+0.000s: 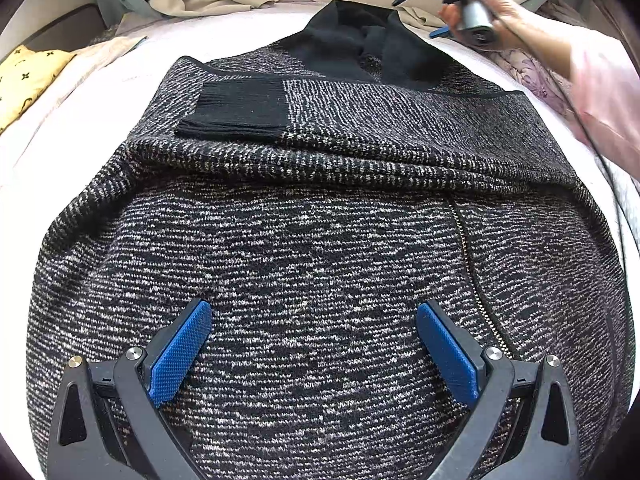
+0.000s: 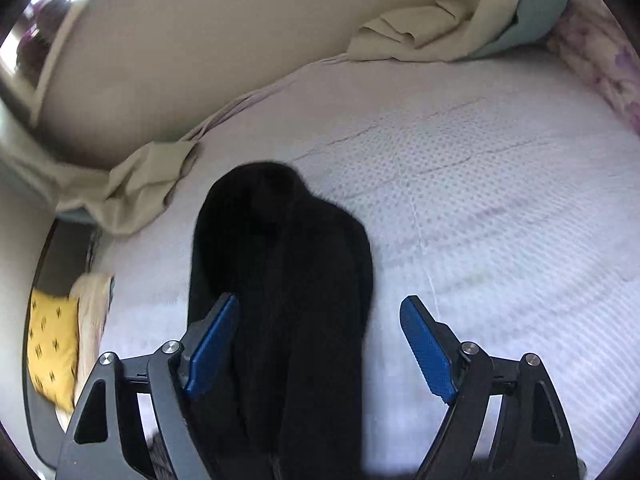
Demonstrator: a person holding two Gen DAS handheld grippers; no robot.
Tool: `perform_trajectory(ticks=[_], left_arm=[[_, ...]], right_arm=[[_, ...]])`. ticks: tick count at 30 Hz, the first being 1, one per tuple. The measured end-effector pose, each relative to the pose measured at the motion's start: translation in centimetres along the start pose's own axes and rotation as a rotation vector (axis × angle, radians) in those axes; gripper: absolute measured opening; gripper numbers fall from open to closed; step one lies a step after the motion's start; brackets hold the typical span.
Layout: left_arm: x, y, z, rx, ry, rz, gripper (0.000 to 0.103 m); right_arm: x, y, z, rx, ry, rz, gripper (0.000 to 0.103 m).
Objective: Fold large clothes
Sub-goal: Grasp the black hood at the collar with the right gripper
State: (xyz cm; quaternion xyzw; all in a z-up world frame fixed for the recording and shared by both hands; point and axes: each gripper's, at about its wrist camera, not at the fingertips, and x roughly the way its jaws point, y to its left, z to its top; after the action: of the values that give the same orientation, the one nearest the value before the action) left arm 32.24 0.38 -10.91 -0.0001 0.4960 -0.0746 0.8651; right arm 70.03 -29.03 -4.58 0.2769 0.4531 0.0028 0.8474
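Both tongs are gaping apart, left tongs (image 1: 314,354) hovering over the sweater (image 1: 320,240), right tongs (image 2: 316,354) above its black collar (image 2: 280,240) on the bed (image 2: 500,220).

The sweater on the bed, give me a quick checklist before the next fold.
1. Left tongs open, holding nothing: ok.
2. Right tongs open above the black collar, not gripping it: ok.
3. Sleeve with the black cuff folded across the sweater body: ok.
4. Sweater lying flat: not ok, a ridge of fabric runs across the middle.
5. Bed sheet beyond the collar free of other items: ok.
6. Sweater's near hem straight: cannot tell, it is out of view.
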Motion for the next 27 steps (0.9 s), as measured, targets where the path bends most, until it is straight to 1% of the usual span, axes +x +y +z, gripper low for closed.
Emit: perform_trajectory(ticks=[3, 6, 7, 10, 12, 13, 14, 15, 16, 19, 22, 24, 26, 27], left_arm=[[0.3, 0.3, 0.4, 0.004, -0.001, -0.008, 0.103], [0.7, 0.4, 0.7, 0.006, -0.005, -0.009, 0.103], [0.8, 0.5, 0.9, 0.008, -0.008, -0.009, 0.103], [1.1, 0.5, 1.1, 0.013, -0.015, -0.006, 0.103], [1.3, 0.6, 1.4, 0.013, -0.017, -0.007, 0.103], [1.4, 0.6, 1.4, 0.012, -0.017, -0.008, 0.103], [1.5, 0.6, 1.4, 0.012, -0.016, -0.008, 0.103], [1.5, 0.6, 1.6, 0.012, -0.015, -0.009, 0.103], [1.6, 0.7, 1.6, 0.012, -0.015, -0.01, 0.103], [1.4, 0.5, 1.3, 0.011, -0.014, -0.014, 0.103], [1.4, 0.6, 1.4, 0.009, -0.008, -0.021, 0.103], [1.5, 0.8, 1.6, 0.005, -0.002, -0.026, 0.103], [1.5, 0.9, 1.7, -0.001, 0.001, -0.031, 0.103], [1.5, 1.0, 1.8, -0.004, 0.003, -0.033, 0.103]], right_arm=[[2.3, -0.6, 1.2, 0.035, 0.011, -0.014, 0.082], [4.5, -0.4, 2.1, 0.021, 0.02, -0.04, 0.077], [5.1, -0.4, 2.3, 0.014, 0.027, -0.054, 0.072], [7.0, -0.4, 2.4, 0.009, 0.069, -0.087, 0.052], [7.6, 0.1, 2.6, -0.018, 0.058, -0.112, 0.044], [7.8, 0.5, 2.7, -0.038, 0.059, -0.124, 0.035], [7.9, 1.0, 2.7, -0.06, 0.063, -0.137, 0.027], [7.9, 1.3, 2.8, -0.074, 0.064, -0.146, 0.022], [7.7, 1.8, 2.8, -0.09, 0.056, -0.152, 0.012], [6.0, 3.1, 2.7, -0.144, 0.002, -0.123, 0.009], [3.0, 4.8, 2.2, -0.223, -0.059, -0.079, 0.008], [1.5, 6.4, 1.7, -0.302, -0.091, -0.072, 0.008], [-1.4, 8.3, 0.4, -0.421, -0.131, -0.054, 0.008], [-2.3, 8.9, 0.0, -0.455, -0.141, -0.052, 0.008]])
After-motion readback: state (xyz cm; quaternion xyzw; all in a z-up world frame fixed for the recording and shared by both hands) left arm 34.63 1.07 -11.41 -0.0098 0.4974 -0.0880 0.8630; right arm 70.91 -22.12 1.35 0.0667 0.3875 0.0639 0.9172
